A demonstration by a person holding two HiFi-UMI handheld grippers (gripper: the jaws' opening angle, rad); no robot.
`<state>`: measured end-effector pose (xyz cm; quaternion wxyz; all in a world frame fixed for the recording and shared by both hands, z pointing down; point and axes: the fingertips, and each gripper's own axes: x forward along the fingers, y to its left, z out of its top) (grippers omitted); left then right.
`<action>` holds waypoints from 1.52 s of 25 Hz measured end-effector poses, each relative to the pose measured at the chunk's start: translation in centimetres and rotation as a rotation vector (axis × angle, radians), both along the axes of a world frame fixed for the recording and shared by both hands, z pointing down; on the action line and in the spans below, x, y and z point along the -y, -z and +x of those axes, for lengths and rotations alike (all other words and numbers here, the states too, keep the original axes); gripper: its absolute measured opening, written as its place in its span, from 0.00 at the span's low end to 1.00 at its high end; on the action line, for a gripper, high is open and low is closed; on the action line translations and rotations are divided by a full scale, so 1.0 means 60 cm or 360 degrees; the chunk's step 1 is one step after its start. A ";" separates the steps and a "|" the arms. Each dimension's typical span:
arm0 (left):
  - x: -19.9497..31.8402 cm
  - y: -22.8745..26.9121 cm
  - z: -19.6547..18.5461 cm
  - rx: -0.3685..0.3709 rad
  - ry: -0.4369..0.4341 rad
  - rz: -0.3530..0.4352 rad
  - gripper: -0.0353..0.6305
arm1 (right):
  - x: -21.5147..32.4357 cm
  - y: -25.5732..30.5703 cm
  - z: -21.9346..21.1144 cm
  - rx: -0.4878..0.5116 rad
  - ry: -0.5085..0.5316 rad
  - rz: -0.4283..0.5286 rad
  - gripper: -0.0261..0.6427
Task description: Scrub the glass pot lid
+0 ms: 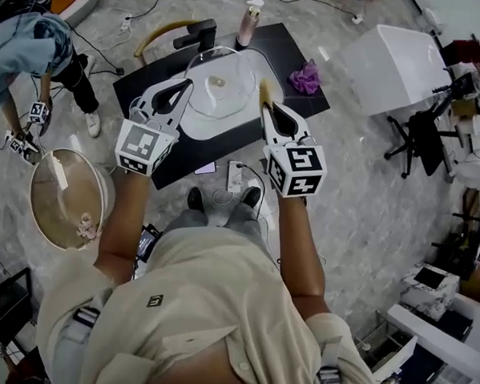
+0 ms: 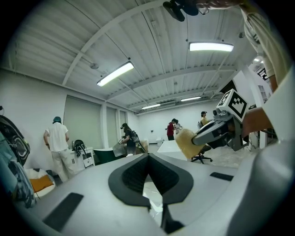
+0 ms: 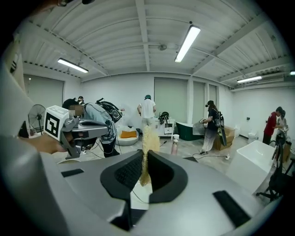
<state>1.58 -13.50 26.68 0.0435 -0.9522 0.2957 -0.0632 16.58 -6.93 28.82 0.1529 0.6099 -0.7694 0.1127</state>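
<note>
The glass pot lid (image 1: 229, 86) is tilted above a white tray (image 1: 207, 128) on the black table (image 1: 299, 50). My left gripper (image 1: 186, 86) meets the lid's left rim with its jaws closed on it. In the left gripper view the jaws (image 2: 147, 156) touch at their tips and the glass hardly shows. My right gripper (image 1: 267, 107) is shut on a yellow sponge (image 1: 265, 90) beside the lid's right edge. In the right gripper view the sponge (image 3: 149, 143) stands pinched between the pads. The sponge (image 2: 186, 144) also shows in the left gripper view.
A pink pump bottle (image 1: 249, 23) and a purple cloth (image 1: 308, 76) sit on the table. A round basin (image 1: 67, 198) stands at the left and a white block (image 1: 395, 63) at the right. Another person (image 1: 39, 48) stands at the far left. A power strip (image 1: 235, 176) lies by my feet.
</note>
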 end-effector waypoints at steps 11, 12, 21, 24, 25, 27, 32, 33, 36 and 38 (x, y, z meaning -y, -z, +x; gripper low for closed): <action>0.043 -0.063 0.003 0.0048 0.0150 -0.0091 0.06 | 0.102 -0.090 0.005 0.0032 0.0168 -0.0132 0.09; 0.047 -0.071 0.001 0.0049 0.0168 -0.0100 0.06 | 0.113 -0.104 0.004 0.0019 0.0193 -0.0148 0.09; 0.081 -0.187 -0.004 0.0120 0.0275 -0.0212 0.06 | 0.203 -0.307 -0.037 -0.0174 0.0549 -0.0414 0.09; 0.092 -0.246 -0.009 0.0133 0.0312 -0.0276 0.06 | 0.227 -0.404 -0.064 -0.0250 0.0736 -0.0539 0.09; 0.092 -0.266 -0.012 0.0135 0.0324 -0.0304 0.06 | 0.229 -0.437 -0.073 -0.0282 0.0803 -0.0586 0.09; 0.090 -0.301 -0.016 0.0146 0.0343 -0.0352 0.06 | 0.231 -0.498 -0.089 -0.0366 0.0943 -0.0667 0.09; 0.087 -0.353 -0.037 0.0152 0.0382 -0.0424 0.06 | 0.224 -0.613 -0.127 -0.0581 0.1263 -0.0805 0.09; 0.086 -0.360 -0.041 0.0149 0.0390 -0.0434 0.06 | 0.221 -0.631 -0.132 -0.0610 0.1309 -0.0828 0.09; 0.084 -0.376 -0.055 0.0143 0.0416 -0.0457 0.06 | 0.213 -0.679 -0.146 -0.0665 0.1402 -0.0890 0.09; 0.085 -0.382 -0.063 0.0140 0.0432 -0.0464 0.06 | 0.211 -0.703 -0.152 -0.0705 0.1444 -0.0916 0.09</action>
